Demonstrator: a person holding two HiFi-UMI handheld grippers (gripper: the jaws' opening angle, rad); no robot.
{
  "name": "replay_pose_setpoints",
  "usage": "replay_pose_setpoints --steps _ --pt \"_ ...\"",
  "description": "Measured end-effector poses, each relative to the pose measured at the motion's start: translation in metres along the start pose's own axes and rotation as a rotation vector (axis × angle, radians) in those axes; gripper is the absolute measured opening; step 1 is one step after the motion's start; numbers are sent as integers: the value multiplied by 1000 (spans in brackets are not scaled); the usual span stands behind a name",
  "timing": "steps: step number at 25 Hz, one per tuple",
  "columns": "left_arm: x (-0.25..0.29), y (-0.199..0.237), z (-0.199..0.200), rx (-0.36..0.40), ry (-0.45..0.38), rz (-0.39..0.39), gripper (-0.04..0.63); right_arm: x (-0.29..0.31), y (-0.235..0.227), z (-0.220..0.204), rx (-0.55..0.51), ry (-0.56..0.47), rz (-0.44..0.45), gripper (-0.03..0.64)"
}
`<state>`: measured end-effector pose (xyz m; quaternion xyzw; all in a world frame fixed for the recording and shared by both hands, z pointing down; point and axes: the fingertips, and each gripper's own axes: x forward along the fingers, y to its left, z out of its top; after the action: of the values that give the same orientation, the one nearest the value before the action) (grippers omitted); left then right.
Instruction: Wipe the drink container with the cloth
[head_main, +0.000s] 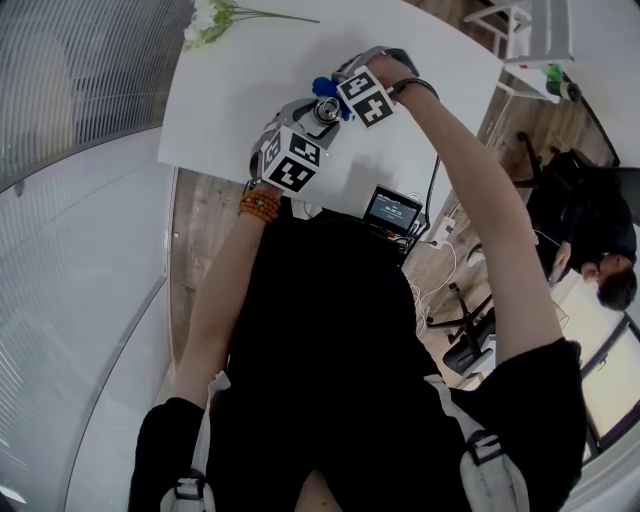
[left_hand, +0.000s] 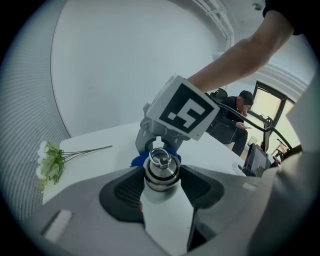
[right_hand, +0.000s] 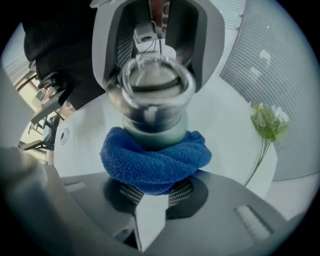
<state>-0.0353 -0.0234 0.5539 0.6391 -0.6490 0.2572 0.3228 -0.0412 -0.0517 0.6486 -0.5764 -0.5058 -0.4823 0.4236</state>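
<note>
Left gripper (left_hand: 161, 186) clamps drink container (left_hand: 161, 166) steady over table (head_main: 250, 80). Right gripper (right_hand: 152, 194) fingers (right_hand: 183, 190) pinch cloth (right_hand: 155, 157) against its 6 o'clock side for wiping.

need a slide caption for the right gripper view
Right gripper holds a blue cloth against the metal bottle gripped by the left gripper.

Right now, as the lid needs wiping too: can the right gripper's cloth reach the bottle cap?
Likely yes: the left gripper clamps the steel bottle's neck, the cap top is bare, and the right gripper's blue cloth touches beneath.
</note>
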Motion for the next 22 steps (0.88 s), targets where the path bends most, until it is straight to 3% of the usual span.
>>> replay_pose_setpoints --steps 4,12,17,22 --pt "1 1 1 7 2 -2 242 23 12 -6 94 -6 37 107" --pt "2 3 -3 8 0 1 247 27 9 -5 207 -13 2 110" --pt "-13 -7 -5 79 -13 -71 273 -1 3 -18 496 -110 -212 123" --pt "-57 -2 19 32 -187 -105 273 -84 -1 -28 758 -263 -500 121"
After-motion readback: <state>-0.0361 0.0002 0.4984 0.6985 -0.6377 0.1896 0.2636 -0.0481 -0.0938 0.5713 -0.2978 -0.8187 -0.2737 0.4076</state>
